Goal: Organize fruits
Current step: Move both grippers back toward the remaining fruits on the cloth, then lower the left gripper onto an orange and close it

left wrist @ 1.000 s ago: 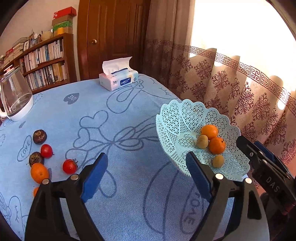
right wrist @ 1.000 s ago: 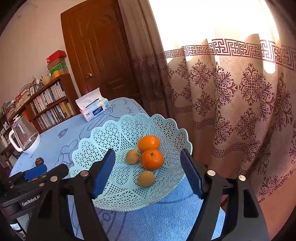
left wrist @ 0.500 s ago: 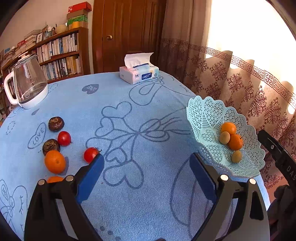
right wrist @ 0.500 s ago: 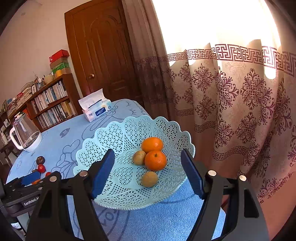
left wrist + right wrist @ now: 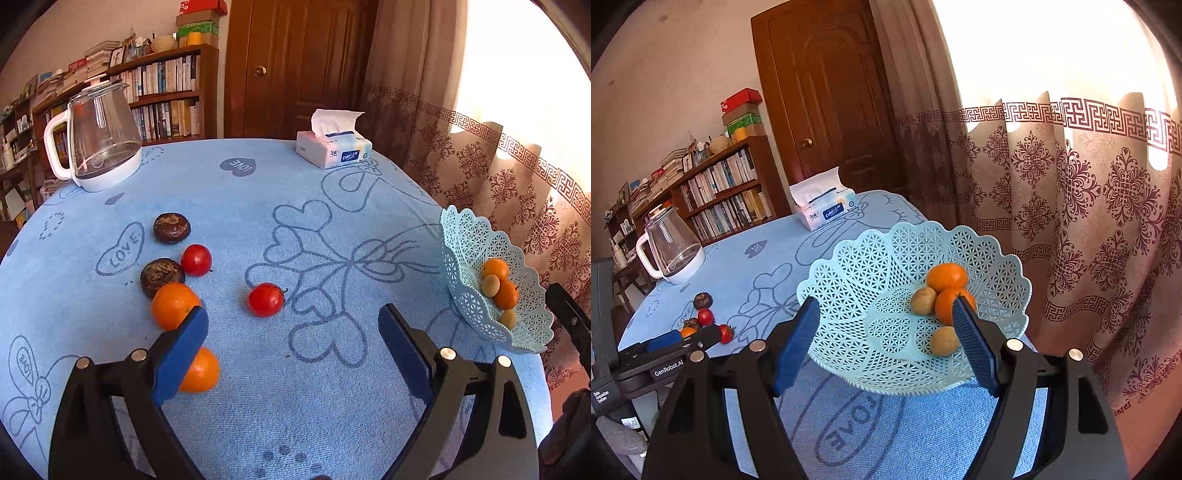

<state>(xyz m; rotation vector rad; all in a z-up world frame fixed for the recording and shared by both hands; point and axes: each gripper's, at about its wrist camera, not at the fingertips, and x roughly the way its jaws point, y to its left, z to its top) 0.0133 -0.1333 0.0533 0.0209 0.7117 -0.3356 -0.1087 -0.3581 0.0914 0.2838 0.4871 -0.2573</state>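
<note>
Both grippers gape empty — left gripper (image 5: 291, 339) over loose fruit, right gripper (image 5: 886, 332) above the basket (image 5: 857, 266).

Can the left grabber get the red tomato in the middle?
Probably yes. The left gripper has its jaws wide open, and the tomato sits alone on the cloth just ahead, with nothing between them.

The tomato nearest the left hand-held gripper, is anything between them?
Nothing visible. The tomato lies alone on the blue tablecloth, ahead of the open left hand-held gripper; the oranges sit off to the left.
</note>
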